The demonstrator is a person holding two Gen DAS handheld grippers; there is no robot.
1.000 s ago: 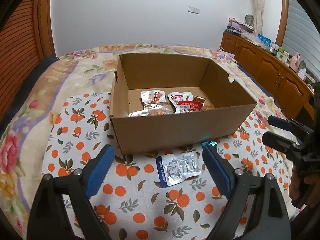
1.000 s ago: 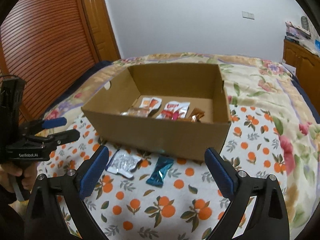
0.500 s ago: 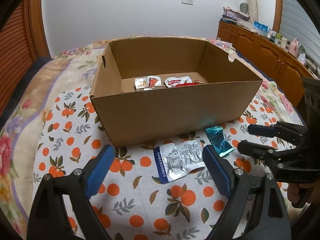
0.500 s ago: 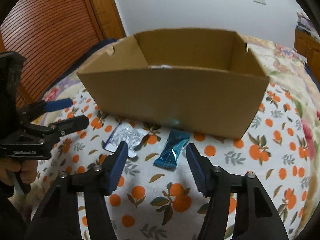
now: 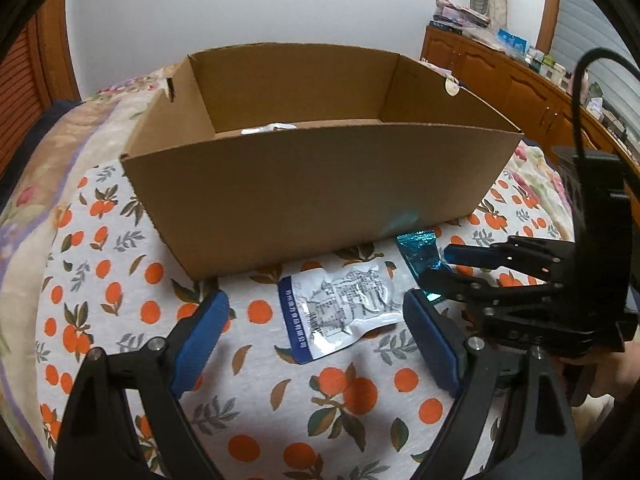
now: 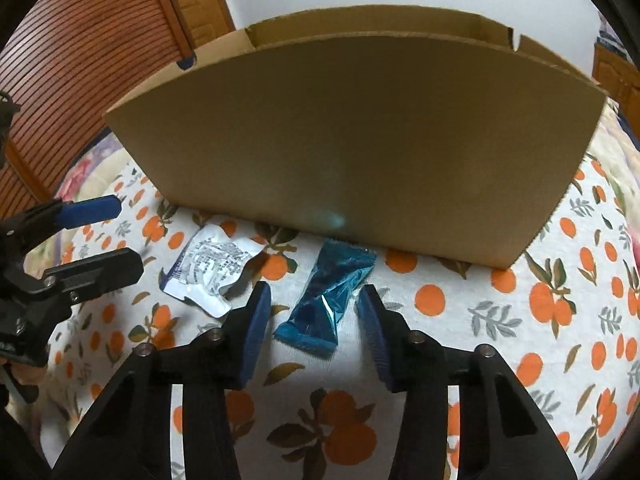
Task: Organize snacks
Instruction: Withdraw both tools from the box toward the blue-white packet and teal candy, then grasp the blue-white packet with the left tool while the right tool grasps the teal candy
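Your right gripper: its jaws are closing around the teal packet, one pad on each side of it; the pads have not yet met the wrapper.
Your left gripper: its jaws stand wide, with the white-and-blue pouch lying flat between them, untouched.
Teal packet: it lies on the orange-print cloth just in front of the cardboard box, its far end near the box's front wall. In your left view the same packet sits to the right of the pouch, partly behind your right gripper.
White-and-blue pouch: it is just left of the teal packet in your right view, close to the box's front wall.
Cardboard box: it is open-topped and stands on the cloth; over the front wall of the box you see only a sliver of silver wrapper inside.
Room: a wooden sideboard runs along the right wall.
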